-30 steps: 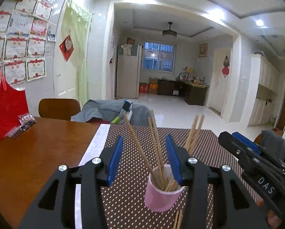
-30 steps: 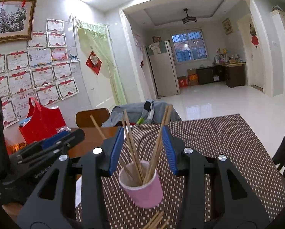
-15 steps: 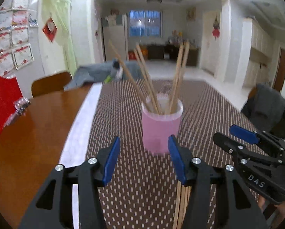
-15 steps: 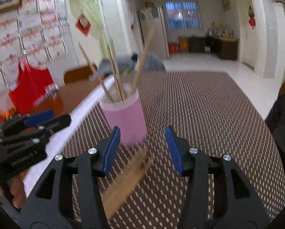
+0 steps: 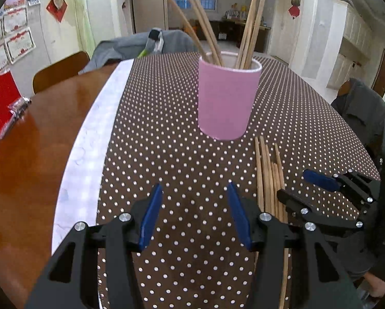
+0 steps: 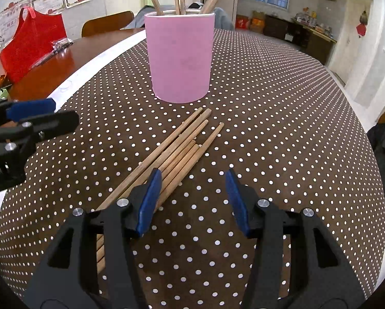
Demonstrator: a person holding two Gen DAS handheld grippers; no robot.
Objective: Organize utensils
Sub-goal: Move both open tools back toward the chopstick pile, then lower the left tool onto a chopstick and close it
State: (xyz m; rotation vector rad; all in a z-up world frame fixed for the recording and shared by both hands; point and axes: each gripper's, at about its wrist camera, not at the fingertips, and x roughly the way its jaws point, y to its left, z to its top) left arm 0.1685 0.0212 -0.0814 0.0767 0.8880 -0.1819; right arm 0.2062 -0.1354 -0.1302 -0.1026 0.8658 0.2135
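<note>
Both grippers empty, jaws open: right gripper (image 6: 191,200), left gripper (image 5: 193,212). About 6 loose chopsticks (image 6: 177,154) lay at 11 o'clock of the right jaws. Cup (image 6: 179,56) at 12 held 5. Roughly half left.

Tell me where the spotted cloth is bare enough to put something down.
Free: the dotted cloth between the white strip and the pink cup, and the stretch right of the loose chopsticks in the right wrist view. Crowded: just in front of the cup, where the chopsticks lie.
</note>
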